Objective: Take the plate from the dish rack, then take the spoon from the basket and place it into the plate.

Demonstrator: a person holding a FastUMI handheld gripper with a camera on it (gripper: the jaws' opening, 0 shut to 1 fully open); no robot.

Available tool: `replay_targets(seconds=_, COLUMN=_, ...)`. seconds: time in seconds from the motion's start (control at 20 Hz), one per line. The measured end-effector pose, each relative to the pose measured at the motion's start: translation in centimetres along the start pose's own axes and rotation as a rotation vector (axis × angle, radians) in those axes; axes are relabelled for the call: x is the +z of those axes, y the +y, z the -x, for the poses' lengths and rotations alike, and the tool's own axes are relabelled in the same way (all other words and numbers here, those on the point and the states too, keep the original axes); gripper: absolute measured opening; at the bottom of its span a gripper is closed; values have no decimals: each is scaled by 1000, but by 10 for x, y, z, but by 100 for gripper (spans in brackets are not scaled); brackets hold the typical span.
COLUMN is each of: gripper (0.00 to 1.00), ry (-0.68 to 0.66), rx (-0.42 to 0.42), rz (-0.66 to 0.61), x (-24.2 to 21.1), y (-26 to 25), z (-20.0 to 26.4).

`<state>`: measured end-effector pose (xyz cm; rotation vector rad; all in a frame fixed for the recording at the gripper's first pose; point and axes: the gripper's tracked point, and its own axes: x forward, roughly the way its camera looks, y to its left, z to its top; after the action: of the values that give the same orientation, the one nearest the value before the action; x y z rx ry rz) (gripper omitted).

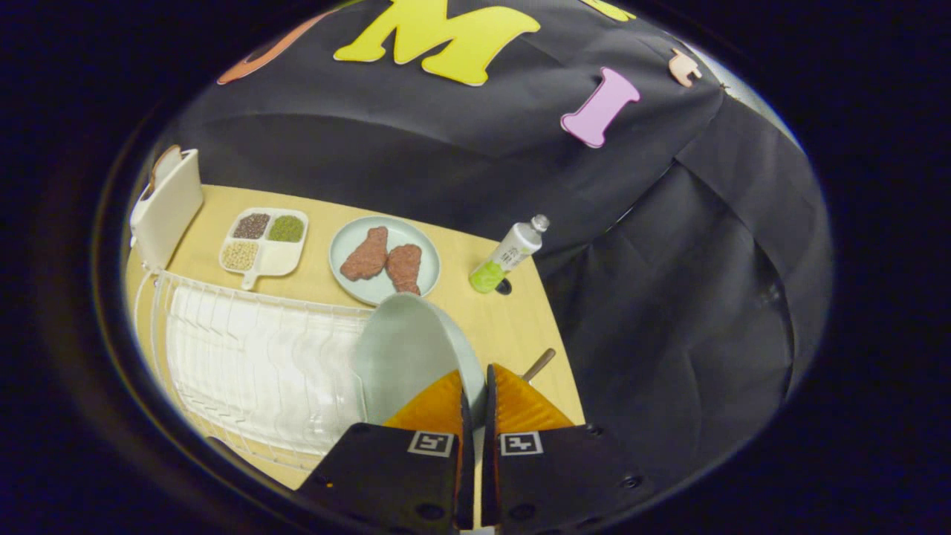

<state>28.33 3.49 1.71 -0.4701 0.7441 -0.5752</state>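
The claw (473,397) pinches the rim of a pale plate (405,357), standing on edge at the near end of the white dish rack (252,364) on the counter (513,319). Best lifted straight up (steadily), clear of the rack's wires.

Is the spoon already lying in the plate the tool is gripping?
No. The tool is shut on the upright pale plate, whose face is bare.

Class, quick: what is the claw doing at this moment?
Claw: closed on the rim of the pale green plate, which stands on edge at the end of the white dish rack.
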Motion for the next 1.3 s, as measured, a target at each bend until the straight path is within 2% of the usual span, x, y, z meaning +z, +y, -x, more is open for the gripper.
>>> replay_targets(seconds=0.2, gripper=8, ry=-82, rx=-77, rz=-31, x=10, y=-12, z=17)
replay_targets(seconds=0.35, gripper=8, ry=-127, rx=-72, rz=-35, x=9, y=-19, z=38)
replay_targets(seconds=0.5, gripper=8, ry=-169, rx=-21, rz=-51, x=3, y=-26, z=61)
replay_targets(seconds=0.75, gripper=8, ry=-217, rx=149, rz=-97, x=-25, y=-35, z=100)
replay_targets(seconds=0.9, gripper=8, ry=-226, rx=290, rz=-137, x=-52, y=-34, z=118)
replay_targets(seconds=1.3, gripper=8, ry=-95, rx=703, rz=-215, x=-158, y=5, z=124)
